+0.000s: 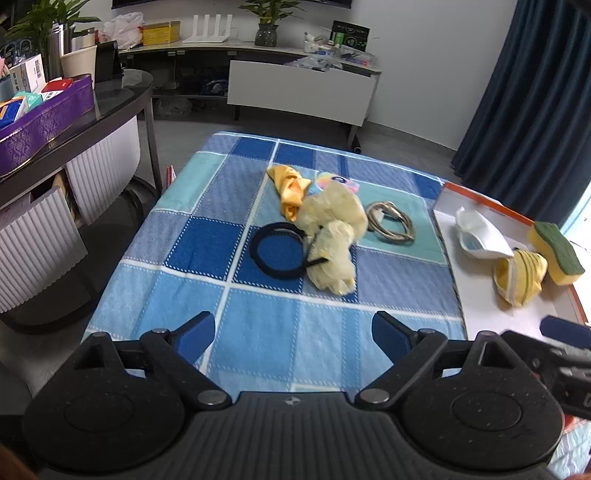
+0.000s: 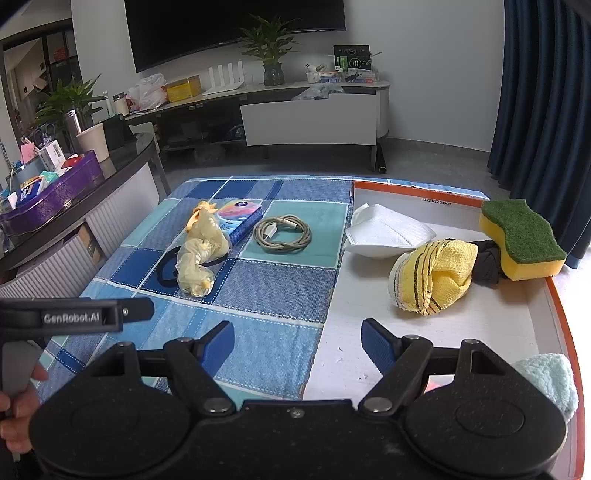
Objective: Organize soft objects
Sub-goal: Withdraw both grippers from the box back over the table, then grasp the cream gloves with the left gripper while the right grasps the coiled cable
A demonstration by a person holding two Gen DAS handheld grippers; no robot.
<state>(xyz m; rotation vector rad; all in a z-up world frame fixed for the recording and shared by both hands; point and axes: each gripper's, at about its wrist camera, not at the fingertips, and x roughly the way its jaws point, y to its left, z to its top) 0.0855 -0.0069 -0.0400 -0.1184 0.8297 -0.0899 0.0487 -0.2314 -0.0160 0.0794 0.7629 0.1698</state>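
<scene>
Ahead of the left gripper (image 1: 293, 338) lies a blue checked woven cloth (image 1: 258, 306), and the right gripper (image 2: 297, 341) hangs over the orange-rimmed white tray (image 2: 424, 325). Both grippers are wide open and hold nothing. Farther ahead in the tray lie a ribbed white mask (image 2: 388, 230), a wavy yellow-green sponge (image 2: 522, 240) and a crumpled yellow towel (image 2: 434, 275); thin crinkled gloves (image 1: 334, 236) lie on the cloth.

The wall (image 2: 424, 37) is white and the floor (image 2: 424, 158) is grey. A big dark TV (image 2: 229, 26) hangs on the wall. Under it runs a long low shelf (image 2: 295, 88) with a green plant (image 2: 271, 44) in a pot. A dark blue curtain (image 2: 543, 92) hangs on the right. On the left is a round dark table (image 1: 110, 99) with a purple tray (image 1: 48, 118).
</scene>
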